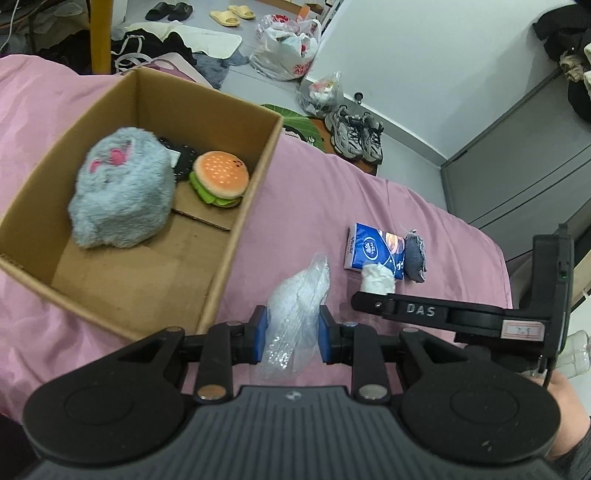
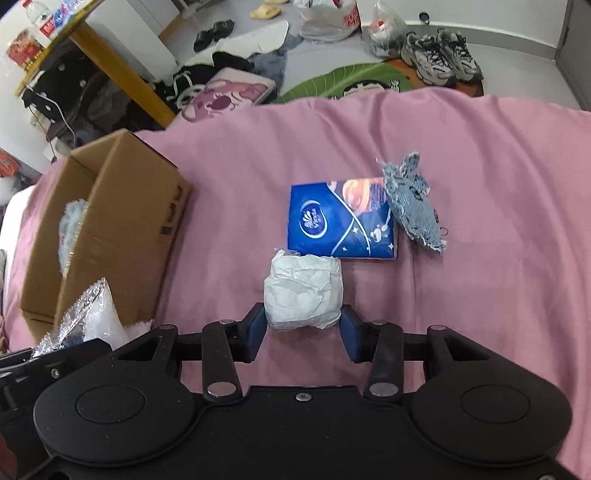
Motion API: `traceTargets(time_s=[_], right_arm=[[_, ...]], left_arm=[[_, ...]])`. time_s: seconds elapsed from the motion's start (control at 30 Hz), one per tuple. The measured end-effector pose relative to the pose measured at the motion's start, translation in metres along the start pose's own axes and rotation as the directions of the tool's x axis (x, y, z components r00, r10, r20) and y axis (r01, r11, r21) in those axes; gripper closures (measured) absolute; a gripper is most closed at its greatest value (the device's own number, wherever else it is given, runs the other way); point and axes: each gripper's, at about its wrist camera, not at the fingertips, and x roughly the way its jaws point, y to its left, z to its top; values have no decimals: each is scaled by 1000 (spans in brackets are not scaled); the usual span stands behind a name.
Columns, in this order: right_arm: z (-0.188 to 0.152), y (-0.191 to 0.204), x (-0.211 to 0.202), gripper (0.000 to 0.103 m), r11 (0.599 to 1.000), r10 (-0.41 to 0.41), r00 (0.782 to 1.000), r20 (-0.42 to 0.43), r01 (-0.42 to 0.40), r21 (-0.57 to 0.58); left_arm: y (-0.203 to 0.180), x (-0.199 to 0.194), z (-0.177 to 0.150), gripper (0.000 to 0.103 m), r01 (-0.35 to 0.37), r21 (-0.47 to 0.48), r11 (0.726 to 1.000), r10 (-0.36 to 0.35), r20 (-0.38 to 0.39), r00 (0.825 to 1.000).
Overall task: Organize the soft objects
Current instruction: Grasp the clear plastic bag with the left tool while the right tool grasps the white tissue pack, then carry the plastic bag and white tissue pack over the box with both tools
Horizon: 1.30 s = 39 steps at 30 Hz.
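Between left gripper (image 1: 291, 334) pads, plastic bag (image 1: 295, 314) lengthwise, pointing forward.

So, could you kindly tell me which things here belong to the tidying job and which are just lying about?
Job:
cardboard box
grey plush
burger plush
plastic bag, in left hand-held gripper
crumpled tissue, between right hand-held gripper fingers
tissue pack
denim toy

Lying about:
sneakers
slippers
shopping bags

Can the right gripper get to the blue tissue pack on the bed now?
Probably not directly. The crumpled white tissue wad sits between the right gripper's open jaws, right in front of the blue tissue pack. Nothing else blocks the pack; the denim toy only lies beside it.
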Motion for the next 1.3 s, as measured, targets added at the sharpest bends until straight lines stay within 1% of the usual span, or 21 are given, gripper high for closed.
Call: traceTargets(time_s=[0.13, 0.2, 0.37, 0.7, 0.97, 1.17, 1.3], right_arm=[[-4, 4, -12, 61, 1000, 3, 1000, 24, -3, -3], [-4, 7, -19, 61, 1000, 22, 999, 33, -22, -5], [-9, 23, -43, 61, 998, 48, 995, 92, -46, -32], [-20, 61, -73, 61, 990, 41, 985, 167, -17, -139], [-23, 90, -87, 61, 979, 89, 974, 207, -47, -200], [-25, 111, -88, 61, 967, 119, 967, 224, -62, -246], [-26, 123, -91, 61, 955, 164, 954, 253, -89, -283]], left_arm=[[8, -16, -3, 76, 9, -9, 1000, -9, 27, 1000], [11, -24, -4, 76, 12, -19, 1000, -12, 40, 999], [18, -45, -5, 76, 23, -32, 999, -21, 77, 997], [43, -77, 2, 76, 28, -49, 998, -20, 150, 988], [76, -106, 12, 76, 8, -78, 997, 8, 211, 977], [99, -116, 21, 76, -2, -107, 994, 28, 238, 971], [111, -117, 27, 76, 2, -128, 992, 30, 248, 968]])
